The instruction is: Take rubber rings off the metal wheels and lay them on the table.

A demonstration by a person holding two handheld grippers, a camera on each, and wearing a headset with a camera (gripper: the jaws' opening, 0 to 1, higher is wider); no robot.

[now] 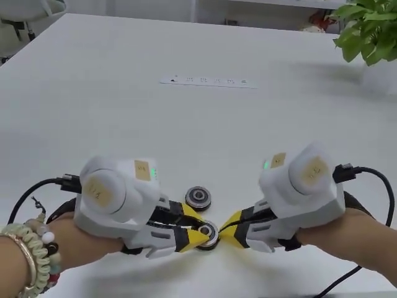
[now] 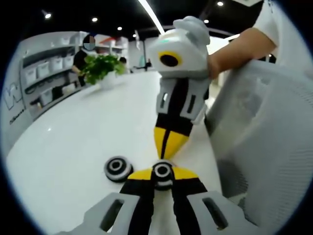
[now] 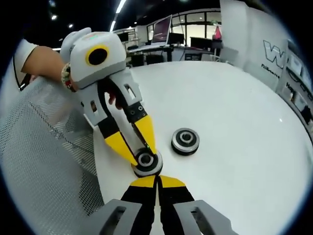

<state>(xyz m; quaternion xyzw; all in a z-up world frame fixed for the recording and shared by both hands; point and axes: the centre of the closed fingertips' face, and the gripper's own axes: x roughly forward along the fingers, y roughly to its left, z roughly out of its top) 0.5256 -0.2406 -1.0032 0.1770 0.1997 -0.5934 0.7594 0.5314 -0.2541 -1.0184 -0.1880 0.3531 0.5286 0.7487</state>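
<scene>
The left gripper [image 1: 200, 233] is clamping a wheel [image 2: 163, 172] between its yellow jaws at the table's [image 1: 217, 124] near edge. The right gripper [image 3: 157, 180], jaws pressed together, is touching that wheel's rim from the opposite side. A second wheel [image 1: 198, 197] is lying flat just beside them

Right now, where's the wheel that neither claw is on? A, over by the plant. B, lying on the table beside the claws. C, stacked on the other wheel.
B: the free wheel lies flat on the table, just beyond the held wheel, which sits between the left claw tips.
</scene>
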